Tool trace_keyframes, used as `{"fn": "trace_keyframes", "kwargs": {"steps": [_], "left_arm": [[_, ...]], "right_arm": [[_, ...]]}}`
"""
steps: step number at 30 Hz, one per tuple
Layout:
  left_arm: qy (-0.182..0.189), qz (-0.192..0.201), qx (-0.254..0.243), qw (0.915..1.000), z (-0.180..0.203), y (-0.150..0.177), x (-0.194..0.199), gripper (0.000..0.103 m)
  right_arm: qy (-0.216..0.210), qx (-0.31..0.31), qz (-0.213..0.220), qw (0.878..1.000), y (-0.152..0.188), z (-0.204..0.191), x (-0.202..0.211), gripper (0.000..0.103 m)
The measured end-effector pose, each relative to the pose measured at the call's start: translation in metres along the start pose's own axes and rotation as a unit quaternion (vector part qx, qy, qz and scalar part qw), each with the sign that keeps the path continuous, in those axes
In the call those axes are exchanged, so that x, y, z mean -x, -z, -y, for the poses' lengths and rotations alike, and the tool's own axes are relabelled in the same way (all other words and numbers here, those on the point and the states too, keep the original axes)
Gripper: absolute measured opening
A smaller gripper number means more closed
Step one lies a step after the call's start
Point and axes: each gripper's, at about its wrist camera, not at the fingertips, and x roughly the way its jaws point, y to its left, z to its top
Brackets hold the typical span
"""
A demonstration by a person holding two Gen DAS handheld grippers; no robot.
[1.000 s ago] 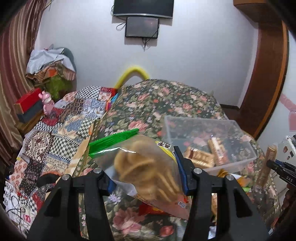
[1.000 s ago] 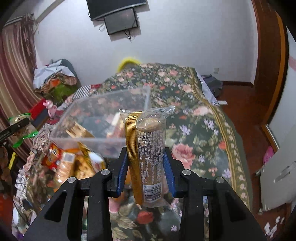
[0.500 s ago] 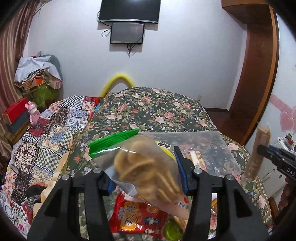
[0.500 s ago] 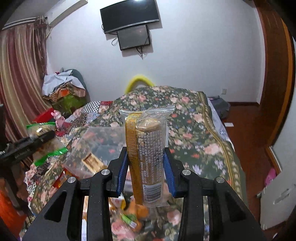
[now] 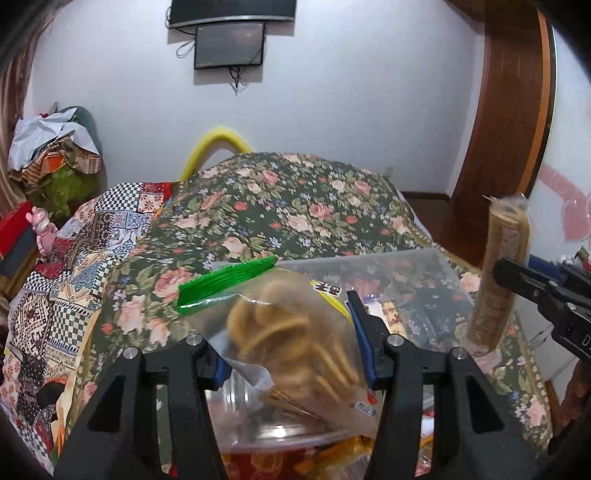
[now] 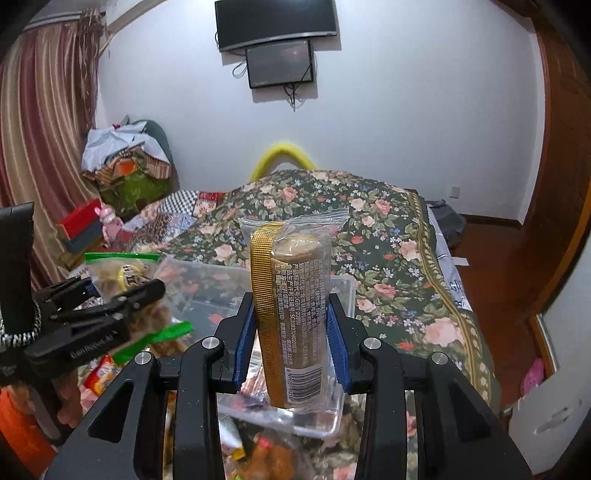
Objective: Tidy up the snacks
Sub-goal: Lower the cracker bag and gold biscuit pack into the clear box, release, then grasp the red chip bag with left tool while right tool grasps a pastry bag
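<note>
Your left tongs (image 5: 291,343) are clamping a clear bag of cookies (image 5: 295,332) — green seal tilting up past the tips — while your right tongs (image 6: 291,347) are gripping an upright packet of biscuits (image 6: 295,306); the plastic box (image 6: 332,424) is sitting just beyond and below both.

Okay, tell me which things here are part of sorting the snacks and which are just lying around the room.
Part of the job:
- bag of biscuits, in the left gripper
- wrapped cake roll, in the right gripper
- clear plastic box
- loose snack packets beside it

Just lying about:
- floral bedspread
- pile of clothes
- wall screens
- pink toy
</note>
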Motion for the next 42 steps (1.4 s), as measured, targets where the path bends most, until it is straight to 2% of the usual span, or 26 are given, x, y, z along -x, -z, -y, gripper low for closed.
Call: {"fn": "trace_keyframes", "kwargs": {"steps": [10,12,14,17,20,22,26,28,39,42], "left_arm": [[0.008,-0.042,-0.010,0.9990,0.018,0.004,-0.047,0.054],[0.004,-0.045,-0.013,0.9989,0.019,0.005,-0.048,0.057],[0.002,-0.040,-0.011,0.9991,0.018,0.006,-0.046,0.068],[-0.005,-0.027,-0.006,0.9996,0.015,0.005,-0.039,0.083],[-0.001,-0.016,-0.003,0.9999,0.012,0.003,-0.029,0.086],[0.003,-0.013,-0.005,0.9999,0.010,0.004,-0.022,0.088],[0.002,-0.007,-0.012,0.9999,0.008,0.005,-0.005,0.088],[0.000,-0.003,-0.015,0.9999,0.006,0.006,0.005,0.088],[-0.010,0.000,-0.023,0.9997,-0.013,0.020,0.063,0.092],[-0.023,-0.006,-0.031,0.9992,-0.023,0.030,0.074,0.093]], "right_arm": [[0.005,0.021,-0.037,0.999,0.006,-0.008,-0.030,0.033],[0.010,0.025,-0.038,0.999,0.009,-0.010,-0.033,0.033],[0.011,0.024,-0.039,0.999,0.010,-0.010,-0.035,0.033],[0.005,0.013,-0.056,0.998,0.011,-0.008,-0.041,0.034],[0.019,0.013,-0.061,0.998,0.013,-0.007,-0.043,0.035],[0.019,0.012,-0.063,0.998,0.013,-0.007,-0.039,0.035],[0.012,0.011,-0.052,0.998,0.011,-0.008,-0.025,0.047],[0.011,0.013,-0.045,0.999,0.010,-0.011,-0.016,0.050],[-0.009,0.016,-0.035,0.999,0.026,-0.020,0.033,0.055],[-0.009,0.016,-0.033,0.999,0.033,-0.018,0.043,0.060]]}}
